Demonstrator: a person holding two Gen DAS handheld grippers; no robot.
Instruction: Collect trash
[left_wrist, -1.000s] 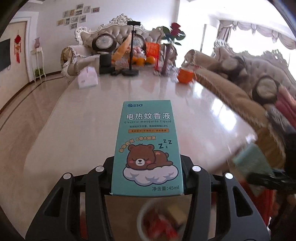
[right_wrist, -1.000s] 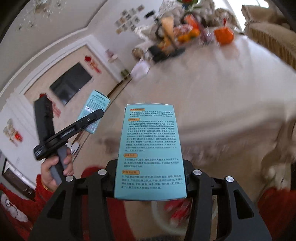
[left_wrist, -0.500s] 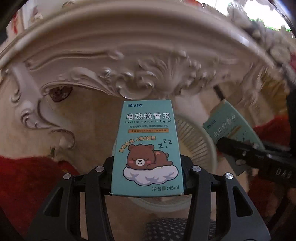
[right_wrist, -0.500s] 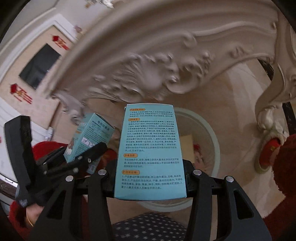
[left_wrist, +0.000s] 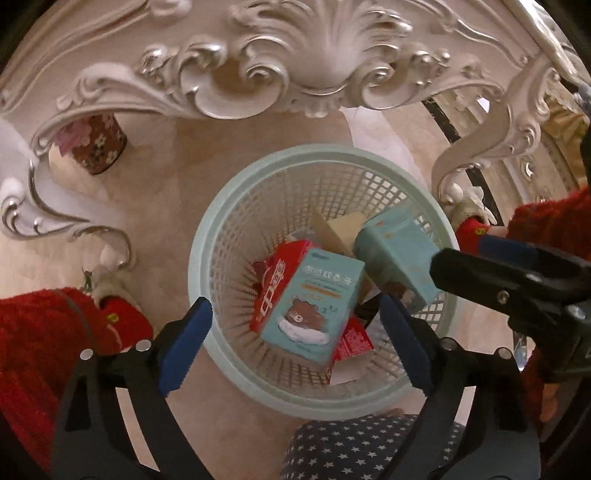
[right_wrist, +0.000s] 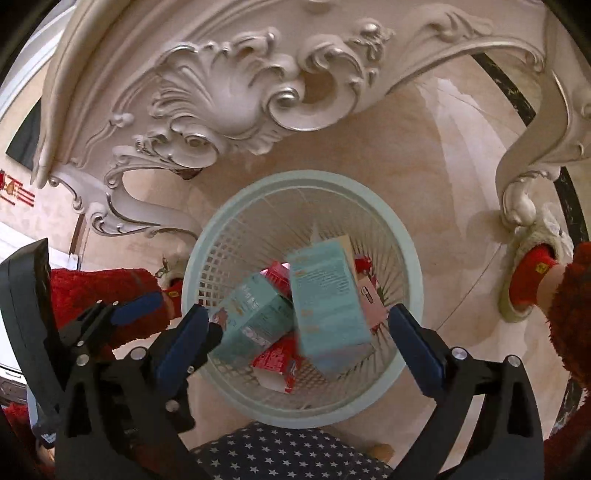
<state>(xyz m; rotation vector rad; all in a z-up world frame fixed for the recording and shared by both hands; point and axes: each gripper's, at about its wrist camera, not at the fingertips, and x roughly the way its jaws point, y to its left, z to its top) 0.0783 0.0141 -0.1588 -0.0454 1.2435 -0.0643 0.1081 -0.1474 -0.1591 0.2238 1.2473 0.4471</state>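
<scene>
Release is the step in hand: both your claws, the left gripper (left_wrist: 295, 328) and the right gripper (right_wrist: 295, 339), are opening, pads clear of the two teal cardboard mosquito-liquid boxes. The bear-printed box (left_wrist: 314, 306) drops free between the left fingers, and the text-side box (right_wrist: 328, 295) likewise below the right, both over the pale green plastic mesh wastebasket (left_wrist: 207, 229) holding red cartons (left_wrist: 277, 280). Next, I judge, lift both clear and seek more trash.

Both the left tool (left_wrist: 295, 325) and the right tool (right_wrist: 295, 332) point steeply down, jaws opening, gripping nothing.
</scene>
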